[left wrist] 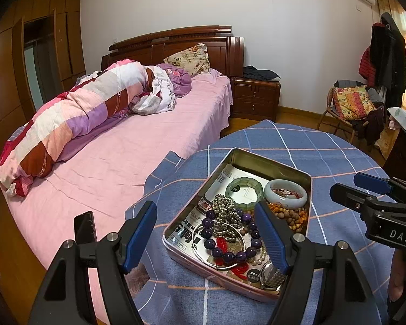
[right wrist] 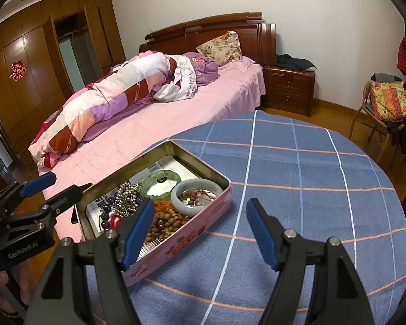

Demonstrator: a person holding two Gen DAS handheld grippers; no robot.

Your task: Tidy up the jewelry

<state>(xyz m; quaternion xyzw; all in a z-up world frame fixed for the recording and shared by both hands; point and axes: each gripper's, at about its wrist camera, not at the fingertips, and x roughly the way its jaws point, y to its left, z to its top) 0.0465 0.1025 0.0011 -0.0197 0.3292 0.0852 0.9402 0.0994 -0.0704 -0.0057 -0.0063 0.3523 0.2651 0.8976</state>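
Note:
A pink metal tin (left wrist: 273, 162) (right wrist: 203, 226) sits on the blue checked tablecloth (left wrist: 324, 151) (right wrist: 297, 168). It holds a green bangle (left wrist: 244, 187) (right wrist: 162, 180), a pale jade bangle (left wrist: 285, 193) (right wrist: 196, 197), a silver bead chain (left wrist: 226, 215) (right wrist: 127, 196), a purple bead bracelet (left wrist: 231, 253), wooden beads (left wrist: 292, 216) (right wrist: 162, 222) and a thin silver bangle (left wrist: 203, 254). My left gripper (left wrist: 205, 239) is open and empty above the tin's near-left part. My right gripper (right wrist: 200, 234) is open and empty over the tin's right wall.
The round table stands beside a bed with a pink sheet (left wrist: 116, 157) (right wrist: 149, 124) and a rolled quilt (left wrist: 75, 119). A wooden nightstand (left wrist: 254, 97) and a chair with clothes (left wrist: 357, 108) stand further back. A black phone (left wrist: 84, 227) lies on the bed edge.

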